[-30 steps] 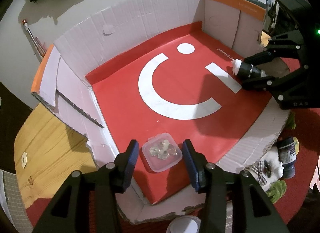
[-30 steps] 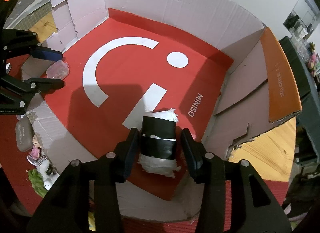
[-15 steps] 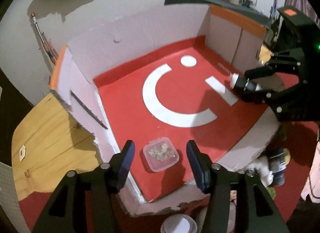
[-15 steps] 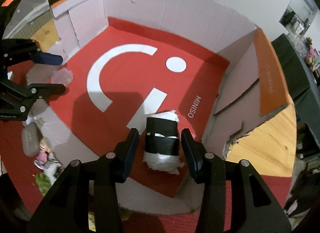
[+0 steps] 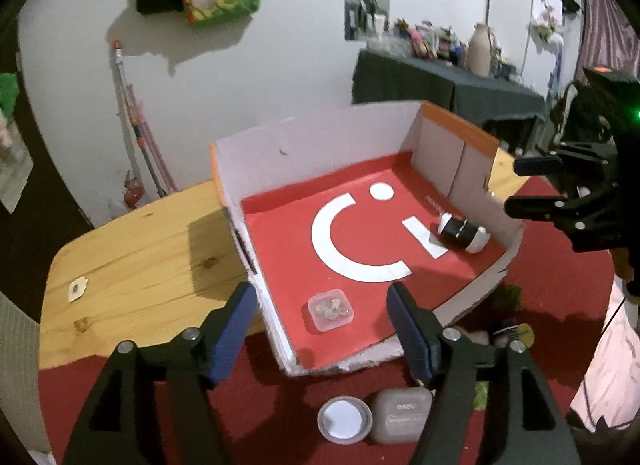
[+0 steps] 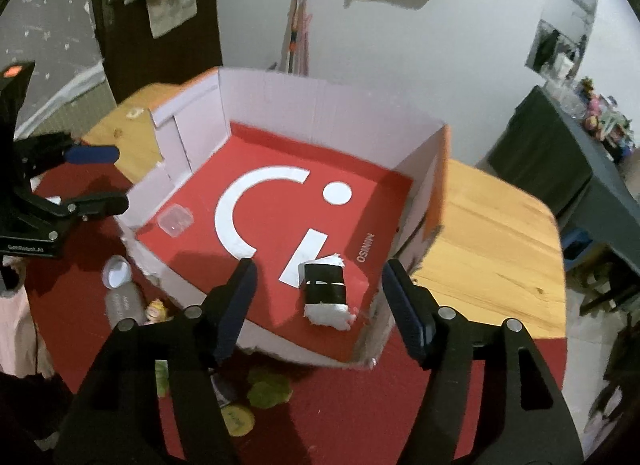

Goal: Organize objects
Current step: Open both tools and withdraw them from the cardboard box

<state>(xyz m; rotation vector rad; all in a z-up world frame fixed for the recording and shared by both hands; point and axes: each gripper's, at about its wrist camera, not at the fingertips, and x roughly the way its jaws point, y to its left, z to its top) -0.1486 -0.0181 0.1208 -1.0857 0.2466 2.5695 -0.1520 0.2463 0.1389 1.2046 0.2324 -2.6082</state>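
Both grippers are up above the box (image 5: 320, 145) and holding nothing. The left gripper (image 5: 320, 317) has its jaws apart and opening wider; the blue pads (image 5: 236, 329) sit well clear on either side of the little clear tub (image 5: 330, 310), which lies flat on the red floor of the box near the front-left corner. No contact with it at all.

Same story on the right: the right gripper (image 6: 316, 301) is spread and opening more, and the black-and-white roll (image 6: 325, 291) lies on its side on the red floor between the fingers in view but below them, untouched, close to the front-right corner next to the white stripe of the logo.

The box sits on a wooden table (image 5: 132, 249), partly on a red cloth (image 5: 260, 405). In front of it, outside, there's a round lid (image 5: 345, 420) and a grey case (image 5: 402, 415) just beside each other.
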